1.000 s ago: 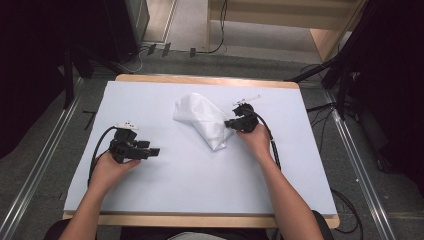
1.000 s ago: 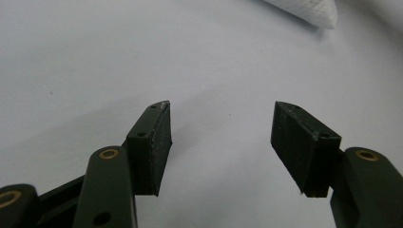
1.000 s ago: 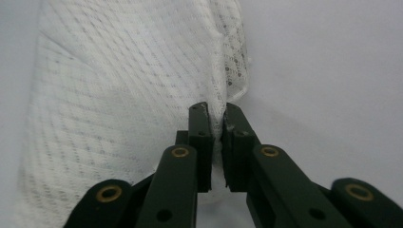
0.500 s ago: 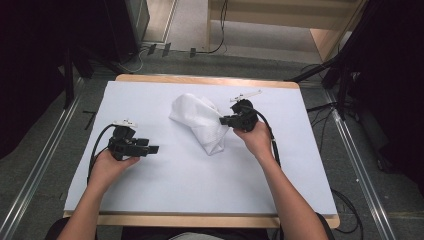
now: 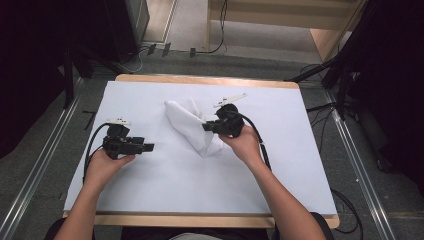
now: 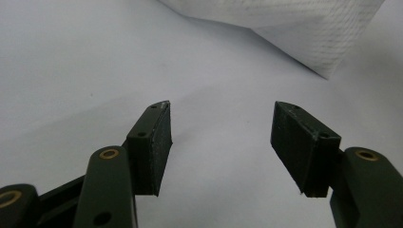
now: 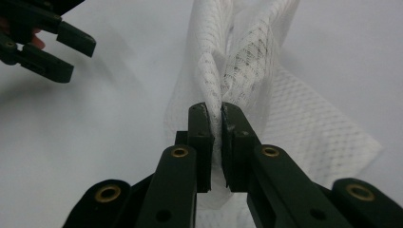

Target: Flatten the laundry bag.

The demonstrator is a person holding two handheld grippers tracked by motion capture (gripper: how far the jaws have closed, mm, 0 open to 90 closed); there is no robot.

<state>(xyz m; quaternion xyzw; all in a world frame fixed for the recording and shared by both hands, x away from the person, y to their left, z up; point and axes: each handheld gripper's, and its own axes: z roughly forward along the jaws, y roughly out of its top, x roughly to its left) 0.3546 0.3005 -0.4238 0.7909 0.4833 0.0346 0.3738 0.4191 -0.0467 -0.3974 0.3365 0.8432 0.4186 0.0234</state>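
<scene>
Two grippers work over a table [image 5: 150,230] covered by a white sheet [image 5: 300,170]. The right gripper [image 5: 206,127] is clenched on a fold of a white mesh cloth [image 5: 190,131]; in the right gripper view the cloth [image 7: 247,61] is pinched between the black pads [image 7: 202,128] and rises from them in a bunched pleat, while the rest spreads down onto the sheet to the right. Its jaws have just been easing apart a little, yet the fabric is gripped between them. In the high view the cloth lies near the middle of the table, somewhat toward the far edge, one end pointing to the far left and its lower corner toward the near side, under the right hand [image 5: 245,145].

The left gripper [image 5: 148,147] is released, its jaws standing wide with nothing between them. It hovers low over the bare sheet near the left edge, held by the left hand [image 5: 102,167], well apart from the cloth. In the left gripper view a corner of the cloth [image 6: 304,33] lies ahead of the pads [image 6: 159,142], beyond them and to the right. The left gripper [image 7: 62,45] also shows at the upper left of the right gripper view.
</scene>
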